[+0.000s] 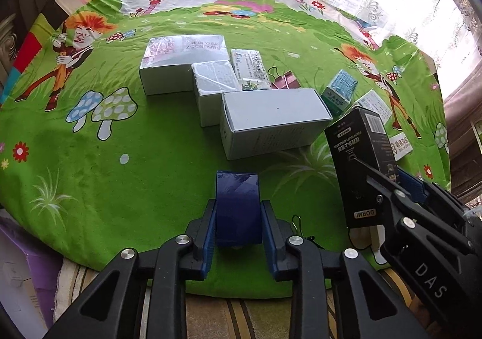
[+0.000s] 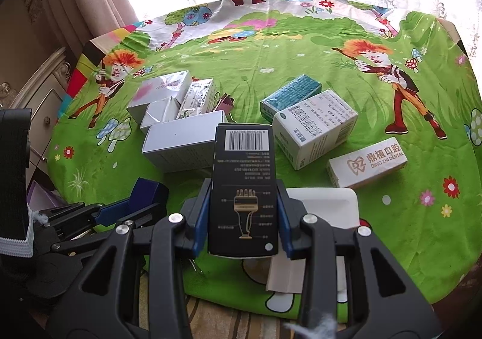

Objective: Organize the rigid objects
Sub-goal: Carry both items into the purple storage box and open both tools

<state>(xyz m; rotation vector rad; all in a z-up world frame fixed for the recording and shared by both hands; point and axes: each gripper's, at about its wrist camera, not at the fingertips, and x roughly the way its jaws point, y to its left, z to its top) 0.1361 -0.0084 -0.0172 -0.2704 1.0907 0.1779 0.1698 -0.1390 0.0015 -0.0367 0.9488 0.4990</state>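
Both hands are loaded, so the step in hand looks like carrying two boxes to the cluster of packed boxes on the green cartoon cloth [image 1: 105, 176]. The left gripper [image 1: 238, 218] is clenched on a small dark blue box [image 1: 237, 203], low in the centre of the left wrist view; the pads press on both of its sides and it stands on end just above the cloth. The right gripper [image 2: 243, 215] grasps a tall black box [image 2: 243, 188] with a barcode at its top, filling the centre of the right wrist view (in the left view it rises at the right edge).

In the middle of the left view the grouped boxes sit side by side: a large white box [image 1: 271, 122] nearest, a smaller silvery box [image 1: 214, 89] touching it behind, a wide foil-faced box [image 1: 177, 65] at the upper left of the group, and a slim printed carton [image 1: 248, 68] beside a pink binder clip [image 1: 286, 80]. Loose boxes lie apart at the right of the right view: a teal box [image 2: 290, 95], a white medicine box [image 2: 313, 128] and a dental box [image 2: 367, 161].

The next move probably calls for setting the blue box down flush against the large white box, square to its edge. The black box then wants a clear spot beside it, lowered without knocking the row.
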